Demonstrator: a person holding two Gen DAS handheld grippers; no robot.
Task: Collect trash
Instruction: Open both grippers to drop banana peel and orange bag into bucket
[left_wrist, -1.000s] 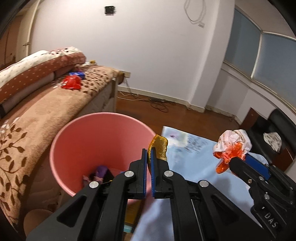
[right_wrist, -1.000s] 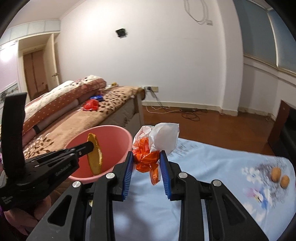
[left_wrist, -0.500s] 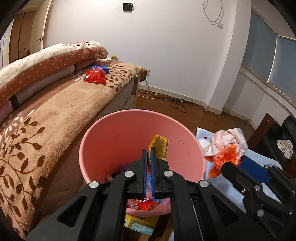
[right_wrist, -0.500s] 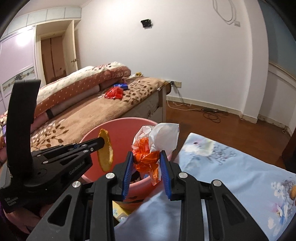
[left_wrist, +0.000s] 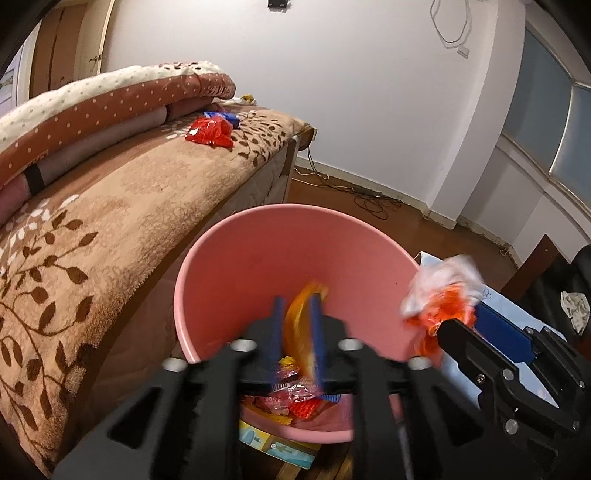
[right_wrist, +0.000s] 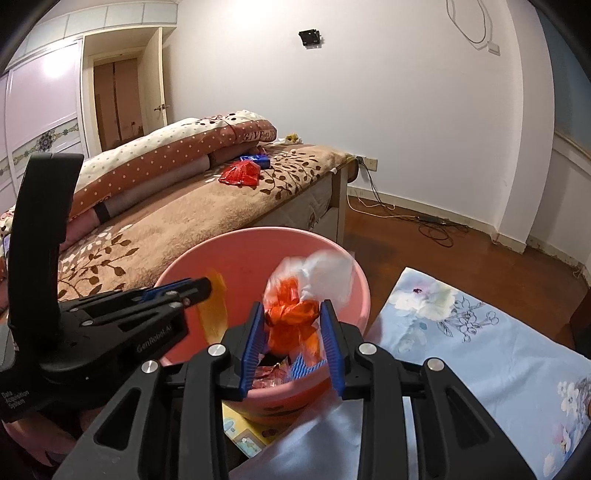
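Note:
A pink bin (left_wrist: 280, 258) (right_wrist: 229, 254) stands on the floor between the bed and the table, with several wrappers at its bottom. My left gripper (left_wrist: 297, 325) (right_wrist: 207, 286) hangs over it, jaws parted; a blurred orange peel (left_wrist: 301, 332) (right_wrist: 214, 314) sits loose between them and drops. My right gripper (right_wrist: 293, 332) (left_wrist: 465, 325) is over the bin's right rim, jaws wider, with an orange-and-white crumpled wrapper (right_wrist: 303, 295) (left_wrist: 439, 295) still between them, blurred.
A bed with a brown leaf-pattern blanket (left_wrist: 110, 206) lies left, with a red wrapper (left_wrist: 208, 131) (right_wrist: 240, 173) and a blue pack (right_wrist: 255, 159) on it. A table with a light blue floral cloth (right_wrist: 461, 332) is at right. Cables (right_wrist: 436, 225) lie on the wooden floor.
Both grippers moved left from the table to over the bin. Both sets of jaws have opened; the orange peel is slipping down and the wrapper is loosening.

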